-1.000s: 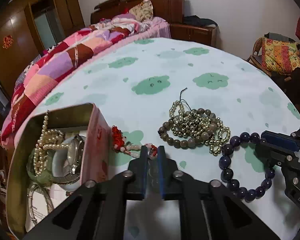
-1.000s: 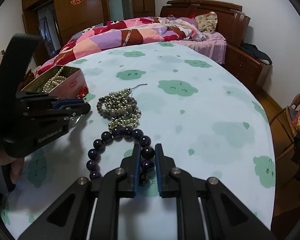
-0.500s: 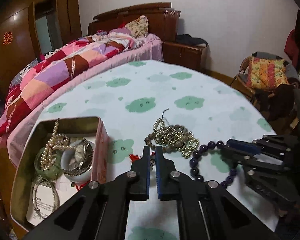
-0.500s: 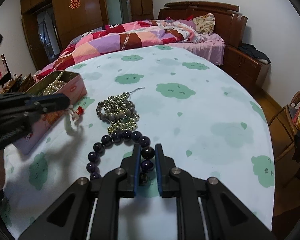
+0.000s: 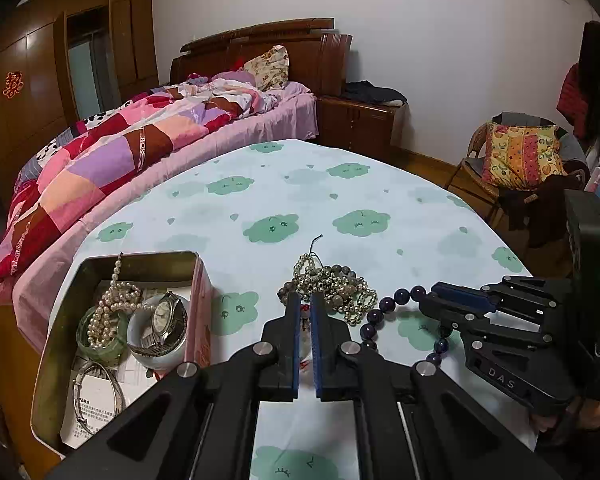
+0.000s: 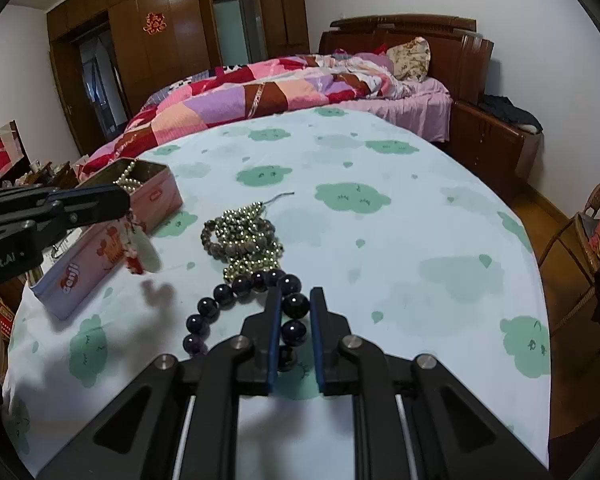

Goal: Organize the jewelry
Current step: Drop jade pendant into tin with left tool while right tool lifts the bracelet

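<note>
We carry the red-tasselled pendant, pinched in our left gripper, above the surface beside the open tin at its left edge. Our right gripper pinches the purple bead bracelet. Next, we swing left and release inside the tin.

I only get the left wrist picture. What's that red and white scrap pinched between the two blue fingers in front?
Observer: In the right wrist view, the left gripper holds a red knotted cord with a pale green pendant hanging below it.
Operator: Is it lying flat on something?
Observer: No, it dangles in the air beside the pink tin, and its shadow falls on the tablecloth underneath.
Operator: And the other claw on my right?
Observer: The right gripper has its fingers closed on either side of one bead of the purple bead bracelet, which lies on the tablecloth.
</note>
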`<state>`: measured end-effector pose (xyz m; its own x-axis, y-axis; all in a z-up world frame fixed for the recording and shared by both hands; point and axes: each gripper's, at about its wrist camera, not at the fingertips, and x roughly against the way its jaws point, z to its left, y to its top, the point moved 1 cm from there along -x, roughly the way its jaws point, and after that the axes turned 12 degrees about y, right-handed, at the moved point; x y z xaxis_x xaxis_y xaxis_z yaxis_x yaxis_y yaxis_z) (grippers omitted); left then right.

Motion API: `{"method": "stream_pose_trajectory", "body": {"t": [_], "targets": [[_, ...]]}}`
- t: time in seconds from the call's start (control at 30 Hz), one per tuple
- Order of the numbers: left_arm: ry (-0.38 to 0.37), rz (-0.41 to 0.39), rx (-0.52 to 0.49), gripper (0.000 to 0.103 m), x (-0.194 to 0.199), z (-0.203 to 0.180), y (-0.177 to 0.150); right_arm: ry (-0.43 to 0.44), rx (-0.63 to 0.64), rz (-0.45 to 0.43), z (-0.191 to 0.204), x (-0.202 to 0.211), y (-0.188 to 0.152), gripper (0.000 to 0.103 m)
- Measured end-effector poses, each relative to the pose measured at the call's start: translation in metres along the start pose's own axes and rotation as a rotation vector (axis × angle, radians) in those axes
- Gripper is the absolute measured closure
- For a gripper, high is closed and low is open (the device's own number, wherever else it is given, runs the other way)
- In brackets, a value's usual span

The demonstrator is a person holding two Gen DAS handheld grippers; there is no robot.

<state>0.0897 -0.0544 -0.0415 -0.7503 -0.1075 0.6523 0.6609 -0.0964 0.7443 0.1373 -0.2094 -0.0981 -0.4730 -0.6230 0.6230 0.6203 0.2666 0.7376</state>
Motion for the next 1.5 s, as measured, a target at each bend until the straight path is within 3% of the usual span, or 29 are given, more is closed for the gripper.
{"method": "stream_pose_trajectory", "body": {"t": [1.13, 1.5], "targets": [[-0.057, -0.065, 0.055, 0.1, 0.023, 0.018, -0.001, -0.074, 0.082, -0.152, 0.012, 0.017, 0.0, 0.087], [-0.076, -0.095, 0.079, 0.1, 0.034, 0.027, -0.002, -0.102, 0.099, -0.161, 0.018, 0.022, 0.006, 0.087]]}}
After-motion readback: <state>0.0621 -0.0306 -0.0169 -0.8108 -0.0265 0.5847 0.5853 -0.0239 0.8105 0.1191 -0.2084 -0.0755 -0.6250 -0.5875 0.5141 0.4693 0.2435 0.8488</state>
